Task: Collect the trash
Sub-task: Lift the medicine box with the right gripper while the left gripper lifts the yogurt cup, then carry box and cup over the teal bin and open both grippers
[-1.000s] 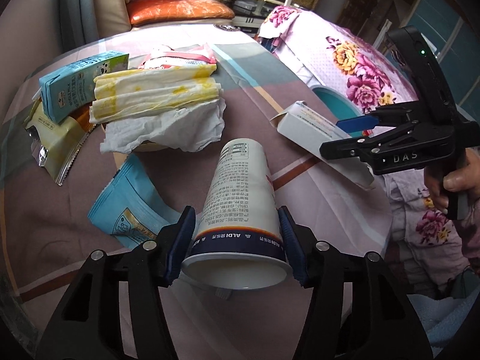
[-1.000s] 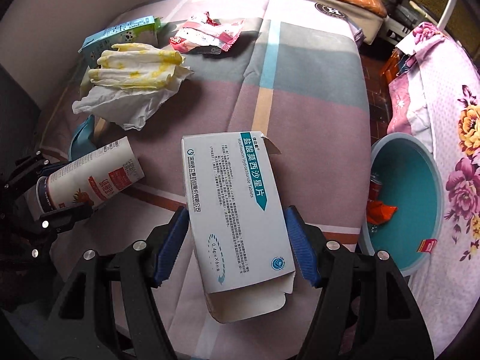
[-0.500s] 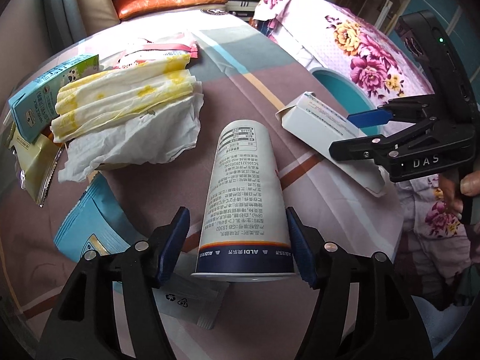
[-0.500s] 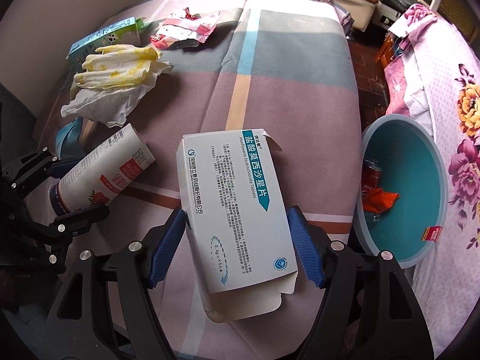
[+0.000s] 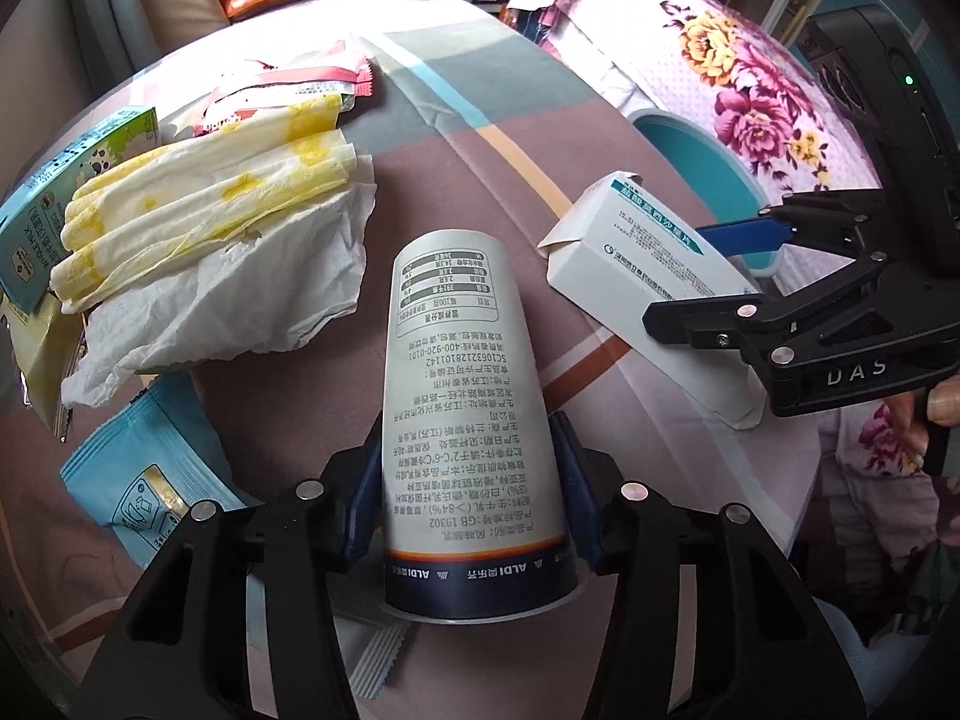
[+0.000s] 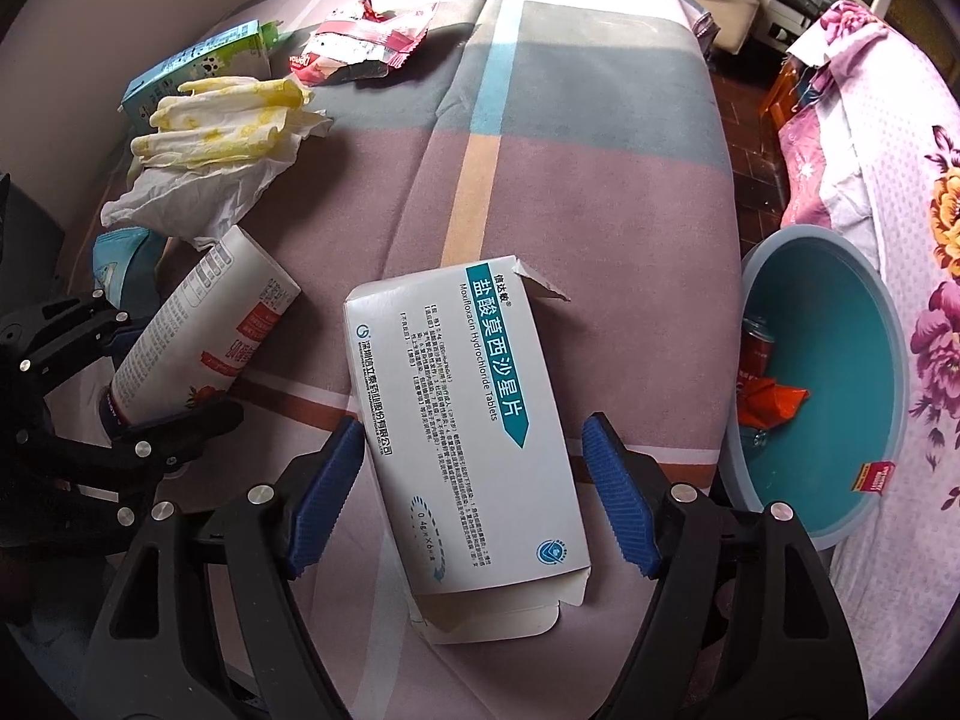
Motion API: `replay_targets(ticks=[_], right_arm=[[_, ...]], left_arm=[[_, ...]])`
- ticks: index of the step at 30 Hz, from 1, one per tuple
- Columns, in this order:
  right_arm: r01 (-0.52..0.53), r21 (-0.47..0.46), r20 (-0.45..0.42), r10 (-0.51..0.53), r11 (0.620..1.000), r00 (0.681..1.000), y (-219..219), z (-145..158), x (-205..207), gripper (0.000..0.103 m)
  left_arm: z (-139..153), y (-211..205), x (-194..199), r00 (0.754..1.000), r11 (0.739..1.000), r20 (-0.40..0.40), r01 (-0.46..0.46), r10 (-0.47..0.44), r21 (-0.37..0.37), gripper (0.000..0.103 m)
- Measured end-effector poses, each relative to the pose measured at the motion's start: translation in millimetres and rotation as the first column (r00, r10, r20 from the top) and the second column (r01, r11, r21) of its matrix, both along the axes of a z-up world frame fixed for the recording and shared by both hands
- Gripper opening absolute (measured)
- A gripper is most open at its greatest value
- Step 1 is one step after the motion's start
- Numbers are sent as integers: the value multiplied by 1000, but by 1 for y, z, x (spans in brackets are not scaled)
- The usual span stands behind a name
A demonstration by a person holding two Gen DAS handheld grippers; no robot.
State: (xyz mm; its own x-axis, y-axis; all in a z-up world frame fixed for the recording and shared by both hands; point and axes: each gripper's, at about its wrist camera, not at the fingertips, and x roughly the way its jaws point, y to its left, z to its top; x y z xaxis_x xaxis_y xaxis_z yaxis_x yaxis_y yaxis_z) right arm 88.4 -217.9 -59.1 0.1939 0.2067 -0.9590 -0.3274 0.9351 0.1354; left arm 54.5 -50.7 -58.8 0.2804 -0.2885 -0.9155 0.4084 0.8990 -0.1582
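Note:
A white paper cup [image 5: 462, 396] with a dark rim band lies on its side on the striped tablecloth [image 6: 570, 192]. My left gripper [image 5: 468, 492] has its blue pads against both sides of the cup, and its jaws are closing. A white and teal tablet box [image 6: 474, 420] with torn flaps lies flat between the pads of my right gripper [image 6: 474, 498]. Those jaws are opening, with a gap on each side of the box. In the left wrist view the box [image 5: 648, 288] and the right gripper [image 5: 675, 273] are at the right. The cup [image 6: 198, 348] shows left in the right wrist view.
A teal basin [image 6: 840, 360] holding red wrappers sits beyond the table's right edge, by a floral cloth [image 5: 750, 78]. Stained tissues [image 5: 210, 228], a milk carton [image 5: 60, 198], a blue packet [image 5: 144, 468] and a red wrapper [image 6: 360, 42] lie on the left and far side.
My left gripper has slid along the cup from its rim towards the body; its jaws widened and then narrowed. The right pads have come off the box sides.

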Motion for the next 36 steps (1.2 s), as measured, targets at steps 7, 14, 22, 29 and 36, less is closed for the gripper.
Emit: replay_targets(ticks=[7,14,22,29,36], right_arm=[[-1,50,27,-1,999,1000,-3,2,-2,60],[75,136,60,-84,988,995,-33,21,5,60],[218,165,151,-243,962,958,-102,55,15,60],[382,162,180,-408,910,895,-188,63,12,60],[471,137,163,-489,872,857,-238,50,7,60]], left_arm=[[20,6,0,998,998,50,-47,48,-37,52],[53,10,6,988,992,117,-92,102,-86,52],[52,-51,32,992,996,120,-39,48,-76,52],[39,-143,55,992,992,98,86,-77,-91,52],[24,-213,67,984,982,81,164,-157,-89,52]])
